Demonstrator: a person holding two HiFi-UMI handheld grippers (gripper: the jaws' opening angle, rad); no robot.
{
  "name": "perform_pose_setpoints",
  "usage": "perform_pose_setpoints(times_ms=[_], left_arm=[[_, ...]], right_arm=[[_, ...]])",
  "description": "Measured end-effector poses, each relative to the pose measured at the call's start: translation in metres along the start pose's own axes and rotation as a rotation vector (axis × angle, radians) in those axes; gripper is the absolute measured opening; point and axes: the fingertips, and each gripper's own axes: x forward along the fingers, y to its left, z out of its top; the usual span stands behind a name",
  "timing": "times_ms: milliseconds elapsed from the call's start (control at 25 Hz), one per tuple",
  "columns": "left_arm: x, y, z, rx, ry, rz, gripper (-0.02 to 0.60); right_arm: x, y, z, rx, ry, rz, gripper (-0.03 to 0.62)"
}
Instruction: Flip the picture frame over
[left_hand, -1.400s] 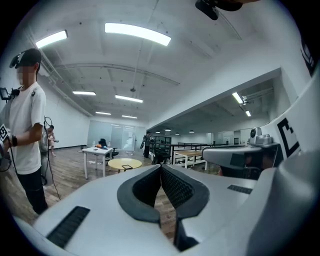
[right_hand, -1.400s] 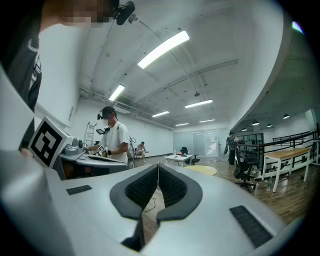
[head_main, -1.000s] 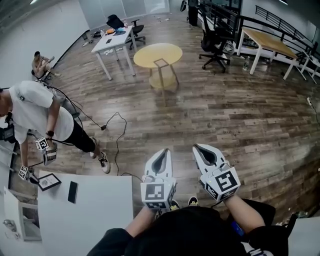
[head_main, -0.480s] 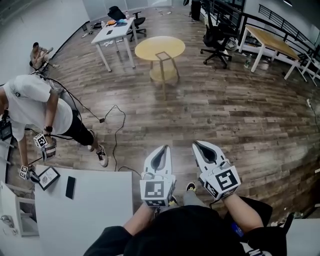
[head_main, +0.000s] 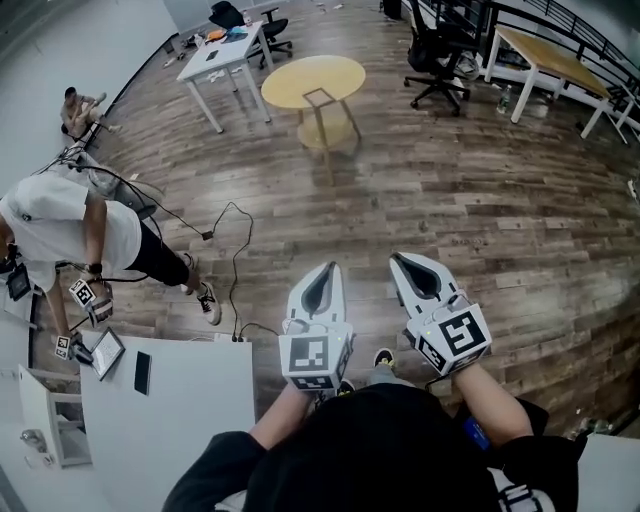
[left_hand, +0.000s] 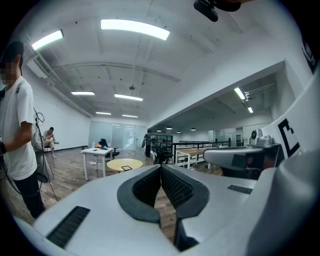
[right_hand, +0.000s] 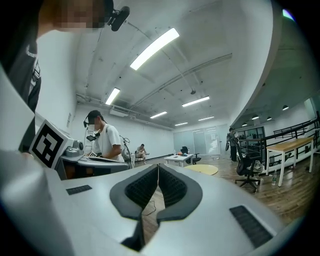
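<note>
Holding left tongs (head_main: 324, 275) and right tongs (head_main: 402, 265) shut, empty, lower centre; open before reaching frame (head_main: 107, 352) on desk (head_main: 200, 420), lower left.

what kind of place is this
Probably an open-plan office or lab workspace: a round yellow table, a white rectangular desk and a black swivel office chair stand on a wide wood-plank floor.

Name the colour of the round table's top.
The round table has a pale yellow top, clearest in the head view.
</note>
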Motion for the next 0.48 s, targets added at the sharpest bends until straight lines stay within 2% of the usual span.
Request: perform_pose_setpoints(times_ms=[240, 480], left_arm=[[0.053, -0.017, 0.0, 0.019, 0.02, 0.01, 0.023], [0.082, -0.021, -0.002, 0.032, 0.031, 0.023, 0.023]], right_arm=[[0.007, -0.057, -0.01, 0.026, -0.011, 0.004, 0.018], [0.016, -0.087, -0.02, 0.048, 0.0, 0.003, 0.018]])
